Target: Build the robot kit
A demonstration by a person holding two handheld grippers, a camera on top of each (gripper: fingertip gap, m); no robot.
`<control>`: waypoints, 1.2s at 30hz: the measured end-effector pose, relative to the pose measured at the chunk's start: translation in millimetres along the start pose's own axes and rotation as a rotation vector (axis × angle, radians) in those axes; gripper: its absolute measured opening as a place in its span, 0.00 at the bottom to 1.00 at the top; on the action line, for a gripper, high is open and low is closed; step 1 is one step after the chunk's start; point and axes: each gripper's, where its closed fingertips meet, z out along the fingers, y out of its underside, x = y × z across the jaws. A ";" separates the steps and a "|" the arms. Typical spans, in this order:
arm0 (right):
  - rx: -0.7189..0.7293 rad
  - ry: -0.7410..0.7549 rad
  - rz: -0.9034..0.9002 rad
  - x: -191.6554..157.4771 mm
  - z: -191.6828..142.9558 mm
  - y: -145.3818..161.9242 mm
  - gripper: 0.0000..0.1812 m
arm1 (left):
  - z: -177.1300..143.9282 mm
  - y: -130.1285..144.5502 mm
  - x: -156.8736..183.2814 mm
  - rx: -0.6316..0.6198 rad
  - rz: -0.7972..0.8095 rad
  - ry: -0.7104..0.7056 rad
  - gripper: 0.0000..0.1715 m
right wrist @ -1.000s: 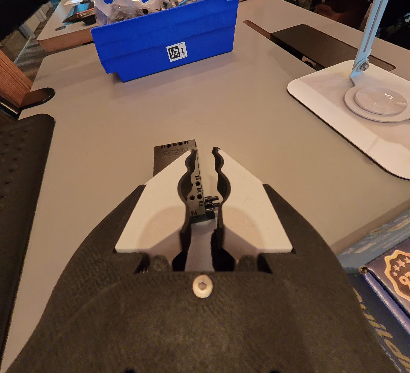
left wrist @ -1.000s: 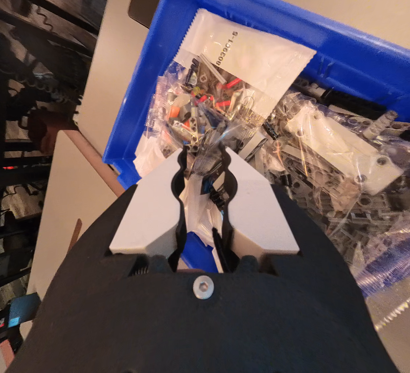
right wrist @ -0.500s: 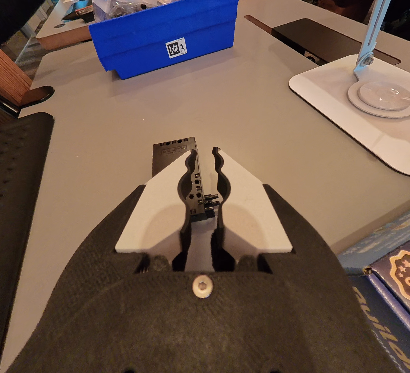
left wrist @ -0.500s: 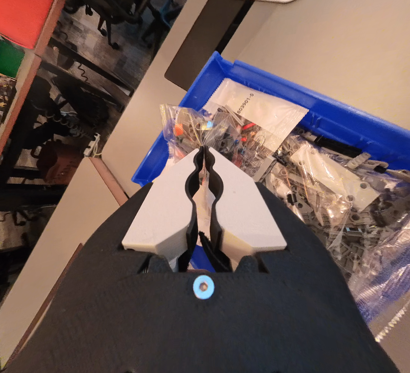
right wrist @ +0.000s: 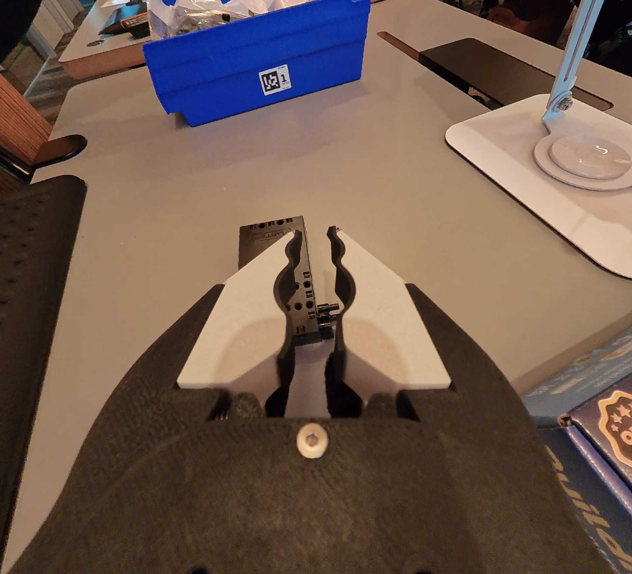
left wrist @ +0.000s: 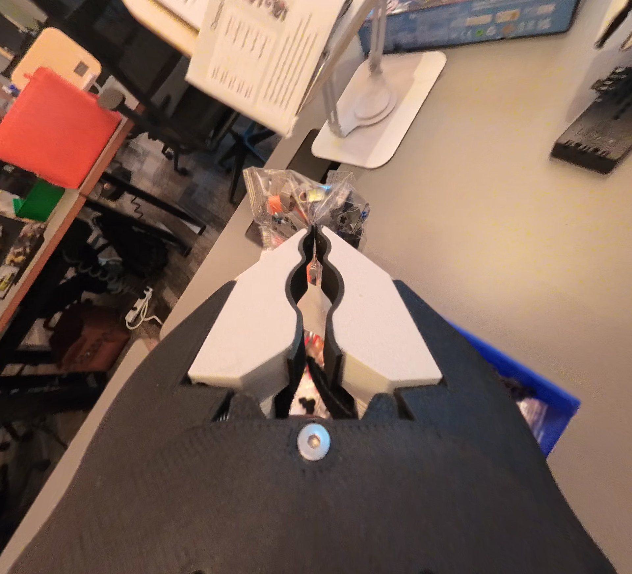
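My left jaws are clenched on the neck of a clear bag [left wrist: 301,205] of small parts, the film pinched right at the tips of the left gripper [left wrist: 314,233]. The bag bulges out beyond the tips, up in the air over the desk [left wrist: 478,233] edge, with the blue bin [left wrist: 533,386] low at my right, behind the tips. A strip of film runs back through the gap between the jaws.

My right jaws are parted and grasp nothing. The right gripper [right wrist: 316,233] hovers low over a black block [right wrist: 270,239] lying on the desk. The block sits mostly under the left finger [right wrist: 249,318], with its holed side and a few small pins showing in the gap. I cannot tell whether the finger touches it.

Risks as I judge them:
1. The hold on the bag is thin film only. The weight of the parts could pull it through the tips, and it would drop near the desk edge, perhaps to the floor.
2. The film could tear at the pinch and scatter parts.
3. A printed booklet [left wrist: 266,55] on a white stand [left wrist: 376,103] hangs close ahead of the bag; a swing forward could strike it.
4. If my right jaws shut here, the block being off to the left, they might nip only its pins or push it askew.
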 end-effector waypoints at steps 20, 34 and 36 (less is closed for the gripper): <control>0.034 0.007 -0.022 -2.7 -7.5 -12.1 0.09 | 141.3 6.1 170.4 -0.386 0.238 0.251 0.00; 0.029 0.011 -0.023 -1.8 -8.0 -10.9 0.09 | 65.4 2.0 117.5 -0.268 0.042 0.189 0.12; 0.025 0.009 -0.023 -2.1 -6.8 -9.8 0.09 | 35.8 12.4 85.7 -0.263 0.018 0.124 0.11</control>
